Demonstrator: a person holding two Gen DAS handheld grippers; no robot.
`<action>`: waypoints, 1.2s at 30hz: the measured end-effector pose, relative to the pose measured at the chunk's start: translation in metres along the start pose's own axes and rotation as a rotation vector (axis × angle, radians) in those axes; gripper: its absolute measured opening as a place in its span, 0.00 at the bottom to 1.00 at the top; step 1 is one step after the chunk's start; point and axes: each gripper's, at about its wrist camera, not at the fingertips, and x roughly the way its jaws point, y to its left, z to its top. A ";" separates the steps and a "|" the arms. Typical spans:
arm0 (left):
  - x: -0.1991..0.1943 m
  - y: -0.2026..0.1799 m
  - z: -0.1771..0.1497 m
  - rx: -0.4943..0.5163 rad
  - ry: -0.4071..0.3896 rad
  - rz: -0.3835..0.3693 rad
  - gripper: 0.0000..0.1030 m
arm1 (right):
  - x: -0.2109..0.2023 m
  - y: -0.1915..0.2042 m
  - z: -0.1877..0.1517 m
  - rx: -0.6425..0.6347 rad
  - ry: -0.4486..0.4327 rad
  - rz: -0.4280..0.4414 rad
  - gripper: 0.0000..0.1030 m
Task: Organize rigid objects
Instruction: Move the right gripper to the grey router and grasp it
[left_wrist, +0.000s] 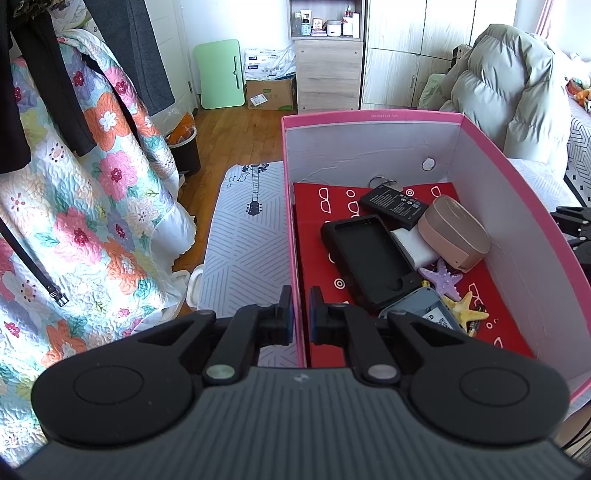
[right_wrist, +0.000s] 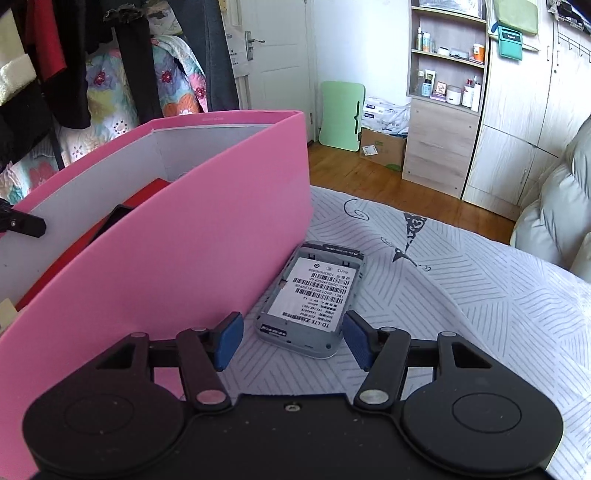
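The left tongs (left_wrist: 301, 314) are pressed together on the near left wall of the pink box (left_wrist: 517, 206), one blue pad outside and one inside it. The box stands on a bed (left_wrist: 251, 236) with a grey striped cover. Inside, on a red lining, lie a black case (left_wrist: 365, 258), a black battery (left_wrist: 393, 205), a white block (left_wrist: 412, 247), a tan oval case (left_wrist: 456, 236), a purple starfish (left_wrist: 445, 278), a yellow starfish (left_wrist: 467, 312) and a grey device (left_wrist: 421, 308). The right tongs (right_wrist: 293, 339) are spread and hold nothing; a grey router (right_wrist: 314, 299), label up, lies on the bed just beyond and between their tips, touching or nearly touching the outside of the box.
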 end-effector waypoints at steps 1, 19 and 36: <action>0.000 0.000 0.000 -0.002 0.000 0.000 0.06 | 0.003 -0.002 -0.001 0.009 -0.002 -0.003 0.64; 0.002 0.001 -0.001 -0.001 -0.001 -0.007 0.06 | -0.025 -0.008 -0.025 0.059 0.010 -0.125 0.63; -0.002 0.000 -0.004 -0.013 -0.022 -0.001 0.06 | -0.011 -0.001 -0.018 0.178 0.031 -0.342 0.74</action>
